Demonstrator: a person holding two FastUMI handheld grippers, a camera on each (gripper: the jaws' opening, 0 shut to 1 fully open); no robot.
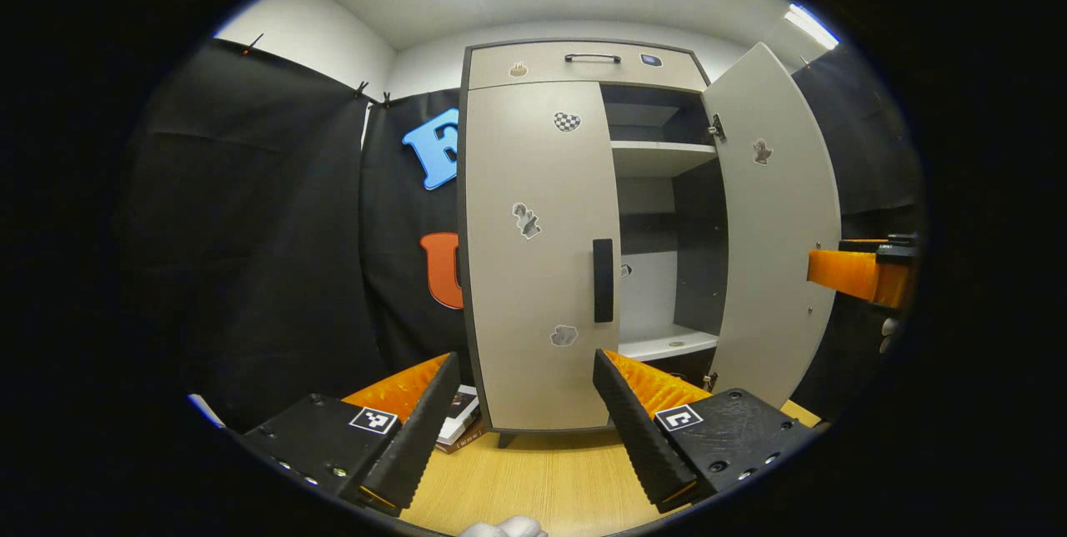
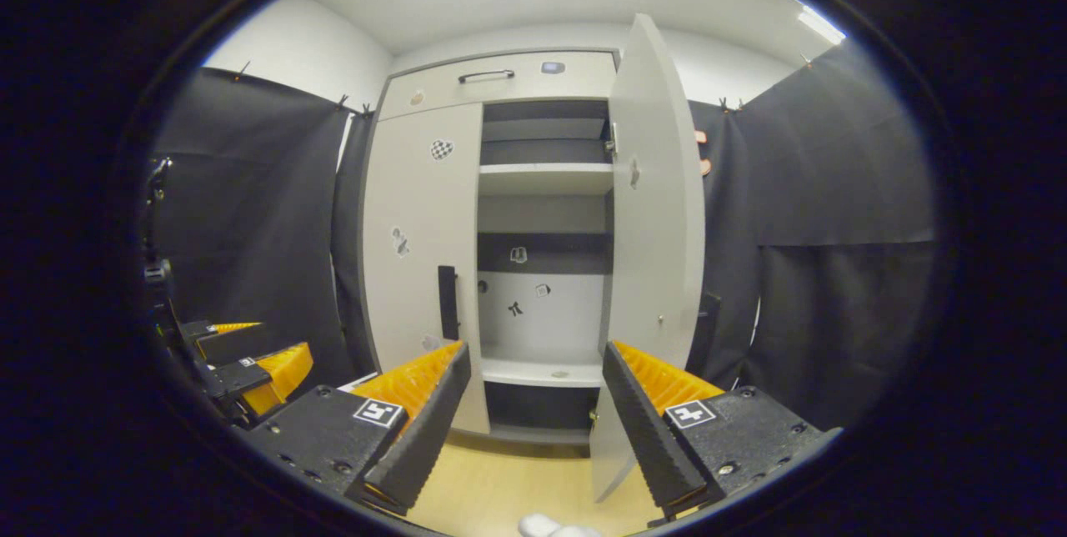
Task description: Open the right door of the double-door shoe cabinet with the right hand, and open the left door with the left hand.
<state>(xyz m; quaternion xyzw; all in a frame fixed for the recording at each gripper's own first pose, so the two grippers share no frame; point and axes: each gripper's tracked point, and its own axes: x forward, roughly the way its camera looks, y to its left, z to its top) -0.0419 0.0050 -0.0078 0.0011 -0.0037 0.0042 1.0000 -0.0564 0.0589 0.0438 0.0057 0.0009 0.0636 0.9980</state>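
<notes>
A beige double-door shoe cabinet (image 1: 542, 62) stands ahead on the wooden floor. Its left door (image 1: 538, 253) is closed, with a dark vertical handle (image 1: 603, 280) near its inner edge. The right door (image 1: 779, 220) stands swung wide, and shelves (image 1: 663, 158) show inside. My left gripper (image 1: 525, 412) is open, facing the closed left door a short way off, holding nothing. In the right gripper view the open right door (image 2: 654, 212) is edge-on and the left door's handle (image 2: 448, 302) shows. My right gripper (image 2: 533, 420) is open and empty, in front of the cabinet's open half.
Black cloth walls (image 1: 250, 228) close in both sides. A stack of books (image 1: 463, 420) lies on the floor by the cabinet's left foot. The top drawer (image 1: 583, 63) has a dark handle. The other gripper (image 2: 250, 370) shows low at the left of the right gripper view.
</notes>
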